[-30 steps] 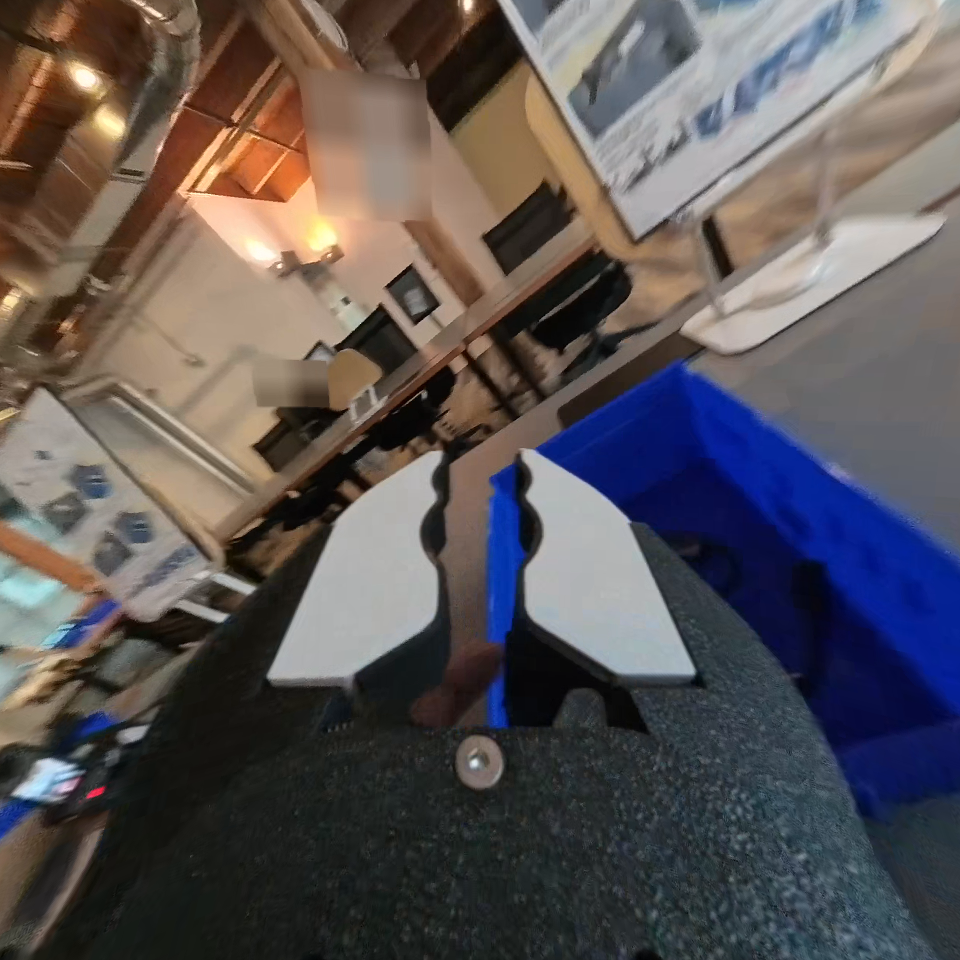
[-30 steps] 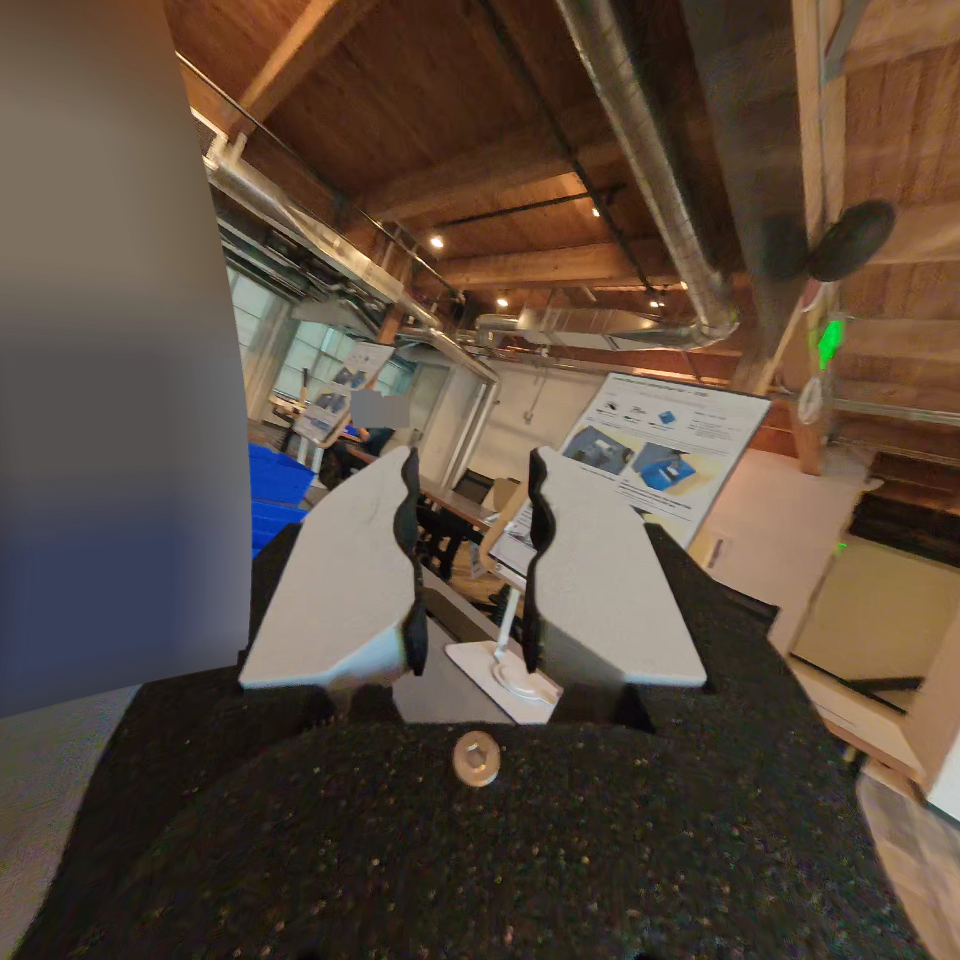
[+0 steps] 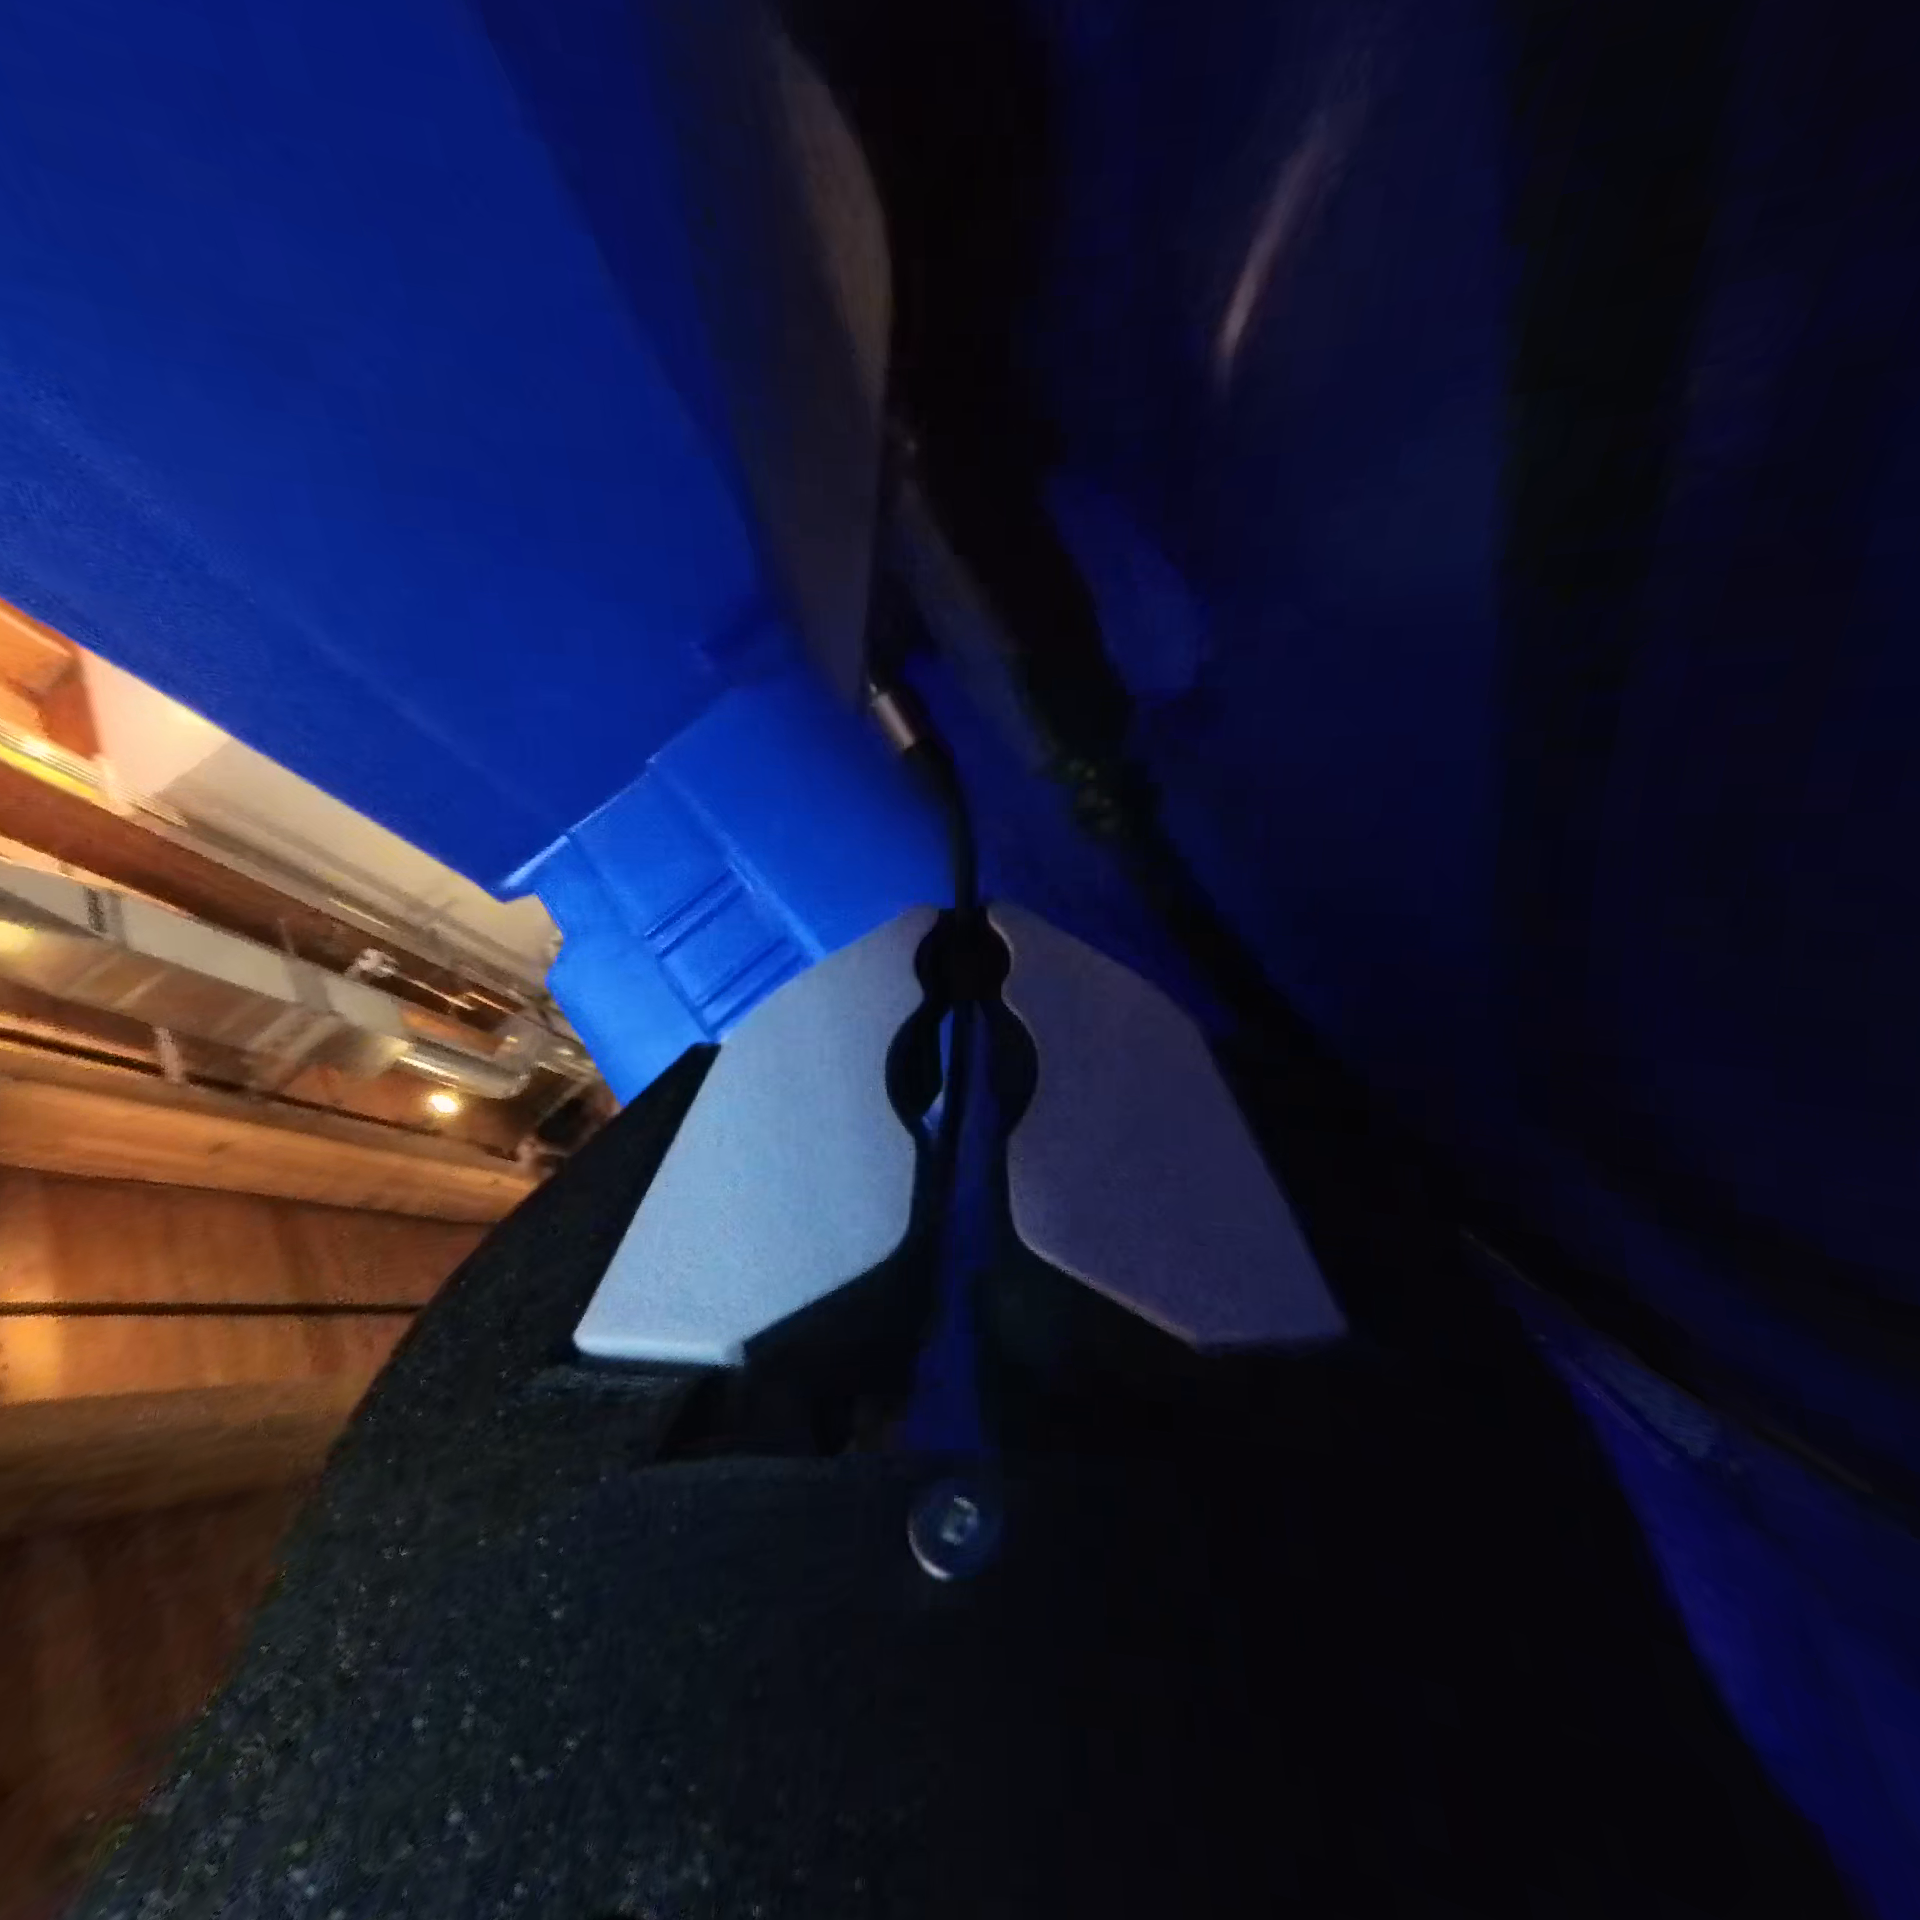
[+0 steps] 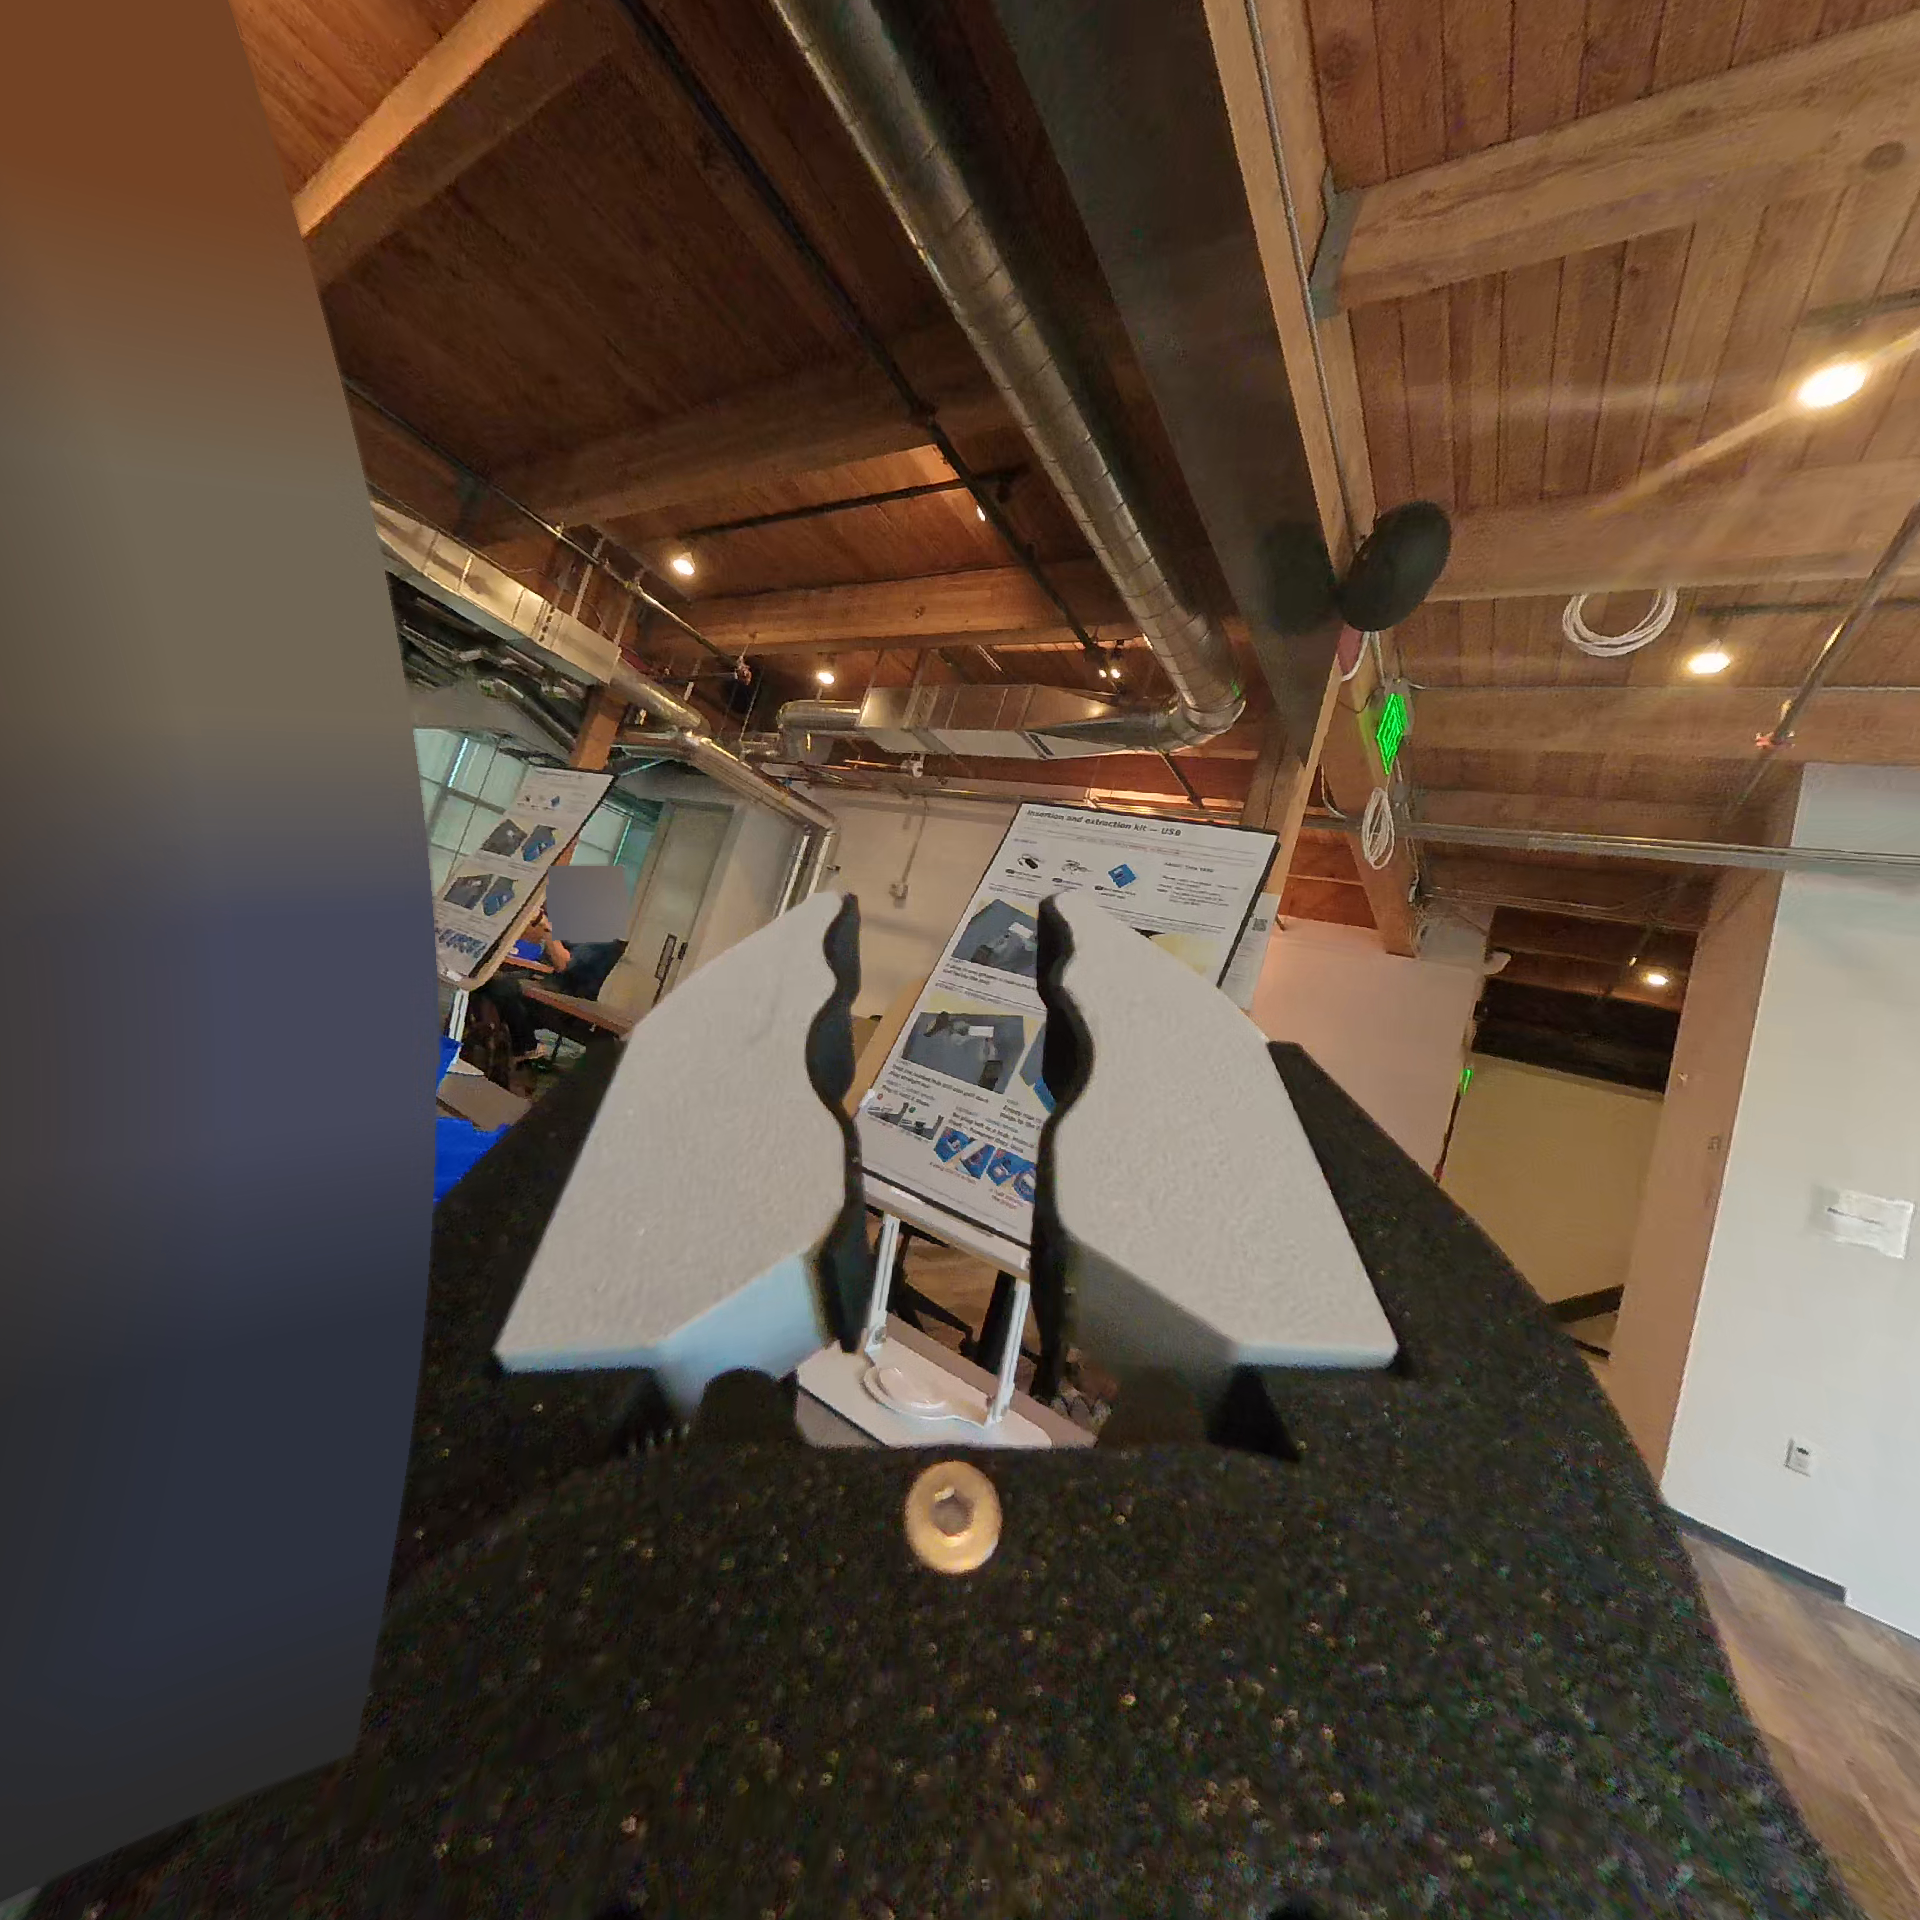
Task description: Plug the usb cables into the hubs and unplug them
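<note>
In the left wrist view, wooden ceiling beams (image 3: 239,1226) with small lamps are seen far off to the left of the left gripper (image 3: 961,940). A blue bin (image 3: 395,436) fills the view ahead of and above the fingers, its moulded corner lying just beside the left finger (image 3: 769,1132). The two grey fingers are drawn almost together, and a thin black cable (image 3: 961,997) is pinched between their tips. From the tips the cable is carried forward to a small metal plug end (image 3: 891,717), found close ahead in the dark interior of the bin. Whether the plug is seated in a hub cannot be told, as the interior is too dim.

In the right wrist view, the right gripper (image 4: 945,914) is held raised with its fingers spread apart and nothing between them. An instruction board (image 4: 1122,935) on a white stand is seen through the gap, well ahead. A metal duct (image 4: 1039,353) is seen overhead.
</note>
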### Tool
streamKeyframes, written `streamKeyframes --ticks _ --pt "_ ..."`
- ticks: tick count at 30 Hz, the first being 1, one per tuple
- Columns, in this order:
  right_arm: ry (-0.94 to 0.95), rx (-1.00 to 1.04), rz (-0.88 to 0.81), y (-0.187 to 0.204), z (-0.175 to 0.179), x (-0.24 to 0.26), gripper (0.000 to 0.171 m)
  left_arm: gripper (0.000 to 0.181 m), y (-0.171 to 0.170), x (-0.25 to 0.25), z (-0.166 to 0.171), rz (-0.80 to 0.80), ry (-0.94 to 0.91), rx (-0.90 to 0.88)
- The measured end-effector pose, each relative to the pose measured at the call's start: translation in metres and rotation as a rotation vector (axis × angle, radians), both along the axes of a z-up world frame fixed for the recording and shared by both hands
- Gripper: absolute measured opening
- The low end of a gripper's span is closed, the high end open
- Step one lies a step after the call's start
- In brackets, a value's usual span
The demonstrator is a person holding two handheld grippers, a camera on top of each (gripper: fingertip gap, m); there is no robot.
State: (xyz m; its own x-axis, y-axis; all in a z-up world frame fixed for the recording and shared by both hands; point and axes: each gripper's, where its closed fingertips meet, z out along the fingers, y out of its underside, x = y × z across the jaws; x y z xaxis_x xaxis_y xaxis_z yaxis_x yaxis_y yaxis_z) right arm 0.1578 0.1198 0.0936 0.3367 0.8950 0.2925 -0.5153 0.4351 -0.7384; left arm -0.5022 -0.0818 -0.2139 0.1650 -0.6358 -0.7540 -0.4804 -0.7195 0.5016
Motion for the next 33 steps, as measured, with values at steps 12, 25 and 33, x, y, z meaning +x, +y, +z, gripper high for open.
streamKeyframes --ticks 12,25,33 --pt "-0.025 -0.035 0.013 0.0 -0.005 -0.013 0.029 0.003 0.011 0.037 0.153 -0.011 -0.225 0.806" --pt "-0.286 -0.143 0.31 -0.062 -0.041 -0.117 0.047 0.002 0.03 0.215 0.275 -0.546 -0.636 1.227" --pt "-0.572 -0.45 0.816 -0.155 -0.1 -0.203 0.087 0.002 0.048 0.357 0.278 -0.876 -0.688 1.045"
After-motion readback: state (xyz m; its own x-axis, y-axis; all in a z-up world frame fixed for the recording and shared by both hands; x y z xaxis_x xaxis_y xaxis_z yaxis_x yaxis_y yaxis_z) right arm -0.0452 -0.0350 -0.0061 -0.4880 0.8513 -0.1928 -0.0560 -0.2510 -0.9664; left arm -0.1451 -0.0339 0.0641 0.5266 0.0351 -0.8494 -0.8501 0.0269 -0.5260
